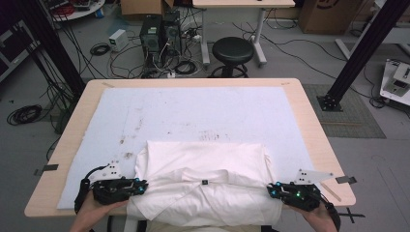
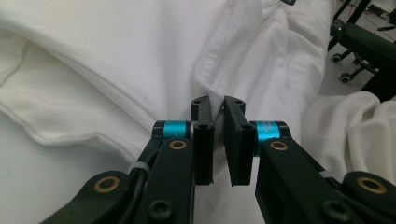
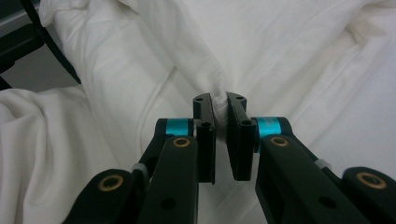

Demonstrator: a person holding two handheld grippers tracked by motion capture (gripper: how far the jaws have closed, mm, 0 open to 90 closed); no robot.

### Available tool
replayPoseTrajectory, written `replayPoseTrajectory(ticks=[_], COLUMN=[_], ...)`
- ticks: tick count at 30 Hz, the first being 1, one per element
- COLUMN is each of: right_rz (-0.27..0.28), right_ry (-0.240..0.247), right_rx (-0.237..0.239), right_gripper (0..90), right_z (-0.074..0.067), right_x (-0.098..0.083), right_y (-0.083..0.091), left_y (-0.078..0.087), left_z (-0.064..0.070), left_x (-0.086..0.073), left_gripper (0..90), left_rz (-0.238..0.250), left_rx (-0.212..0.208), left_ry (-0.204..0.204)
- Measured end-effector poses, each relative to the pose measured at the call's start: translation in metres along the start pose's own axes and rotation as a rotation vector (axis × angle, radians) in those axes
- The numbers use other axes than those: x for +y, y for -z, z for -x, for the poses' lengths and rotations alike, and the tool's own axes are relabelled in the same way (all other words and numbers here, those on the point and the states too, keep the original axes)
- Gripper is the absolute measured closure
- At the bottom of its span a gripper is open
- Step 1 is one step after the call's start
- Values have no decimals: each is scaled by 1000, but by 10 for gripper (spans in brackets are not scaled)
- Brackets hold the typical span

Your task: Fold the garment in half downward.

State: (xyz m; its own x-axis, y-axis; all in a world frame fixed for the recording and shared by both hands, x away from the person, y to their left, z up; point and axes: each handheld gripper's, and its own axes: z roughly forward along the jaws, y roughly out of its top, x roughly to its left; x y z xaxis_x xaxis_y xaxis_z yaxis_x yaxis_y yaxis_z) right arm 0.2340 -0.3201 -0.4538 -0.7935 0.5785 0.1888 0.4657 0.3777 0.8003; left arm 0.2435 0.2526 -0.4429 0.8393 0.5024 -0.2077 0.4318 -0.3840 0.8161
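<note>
Shirt (image 1: 203,186), white, lies at the near edge of the counter (image 1: 309,130), partly folded: a flat squared part toward the middle of the counter, and a rumpled band with a small dark tag (image 1: 204,182) across the front. Its lowest part hangs over the near edge. Under it is a pale blue mat (image 1: 193,108) with dark smudges, covering most of the counter top.

Left tongs (image 1: 143,185) are at the shirt's left side, clenched on a fold of cloth; in the left gripper view the jaws stand nearly together with a ridge of the shirt (image 2: 140,60) pinched between their tips (image 2: 217,108). Right tongs (image 1: 271,189) are at the shirt's right side, likewise clenched on the shirt; the right gripper view shows a bunched twist of cloth (image 3: 280,56) caught between the jaws (image 3: 220,105). A hand (image 1: 94,210) holds the left tongs from below, another hand (image 1: 316,218) the right.

Beyond the counter are a black stool (image 1: 232,50), computer cases (image 1: 159,31) and loose cables (image 1: 24,114) on a grey floor.
</note>
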Motion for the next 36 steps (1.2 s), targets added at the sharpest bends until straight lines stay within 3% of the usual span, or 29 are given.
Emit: replayPoseTrajectory(ticks=[4, 6, 9, 14, 17, 18, 19, 22, 25, 28, 33, 36], right_rz=[1, 6, 14, 69, 78, 78, 80, 82, 85, 99, 100, 93], right_ry=[-9, -3, 1, -39, -57, -57, -59, -64, -77, -81, -91, -90], right_rx=[9, 8, 6, -12, -43, -43, -58, -96, -127, -150, -155, -154], right_gripper=[834, 792, 674, 495, 423, 423, 408, 359, 324, 325, 325, 326], right_z=[1, 1, -1, 3, 10, 10, 11, 18, 23, 28, 33, 33], right_x=[-3, -2, 2, 12, 19, 19, 22, 33, 38, 41, 44, 44], right_y=[-1, -1, 2, 11, 12, 12, 11, 4, -3, -8, -12, -15], left_y=[0, 4, 17, 37, 38, 38, 34, 22, 5, -11, -36, -46], left_z=[-2, -3, -6, -13, -20, -20, -29, -43, -57, -73, -95, -103], left_x=[0, 1, 5, 19, 30, 30, 41, 53, 62, 66, 67, 64], left_gripper=[802, 716, 581, 497, 480, 479, 479, 455, 432, 432, 432, 432], left_rz=[-5, 0, 22, 104, 123, 123, 130, 136, 97, 86, 58, 27], left_rx=[-22, -42, -26, 68, 140, 140, 193, 231, 291, 319, 294, 258], left_ry=[5, 15, 26, 41, 37, 37, 65, 82, 103, 142, 199, 223])
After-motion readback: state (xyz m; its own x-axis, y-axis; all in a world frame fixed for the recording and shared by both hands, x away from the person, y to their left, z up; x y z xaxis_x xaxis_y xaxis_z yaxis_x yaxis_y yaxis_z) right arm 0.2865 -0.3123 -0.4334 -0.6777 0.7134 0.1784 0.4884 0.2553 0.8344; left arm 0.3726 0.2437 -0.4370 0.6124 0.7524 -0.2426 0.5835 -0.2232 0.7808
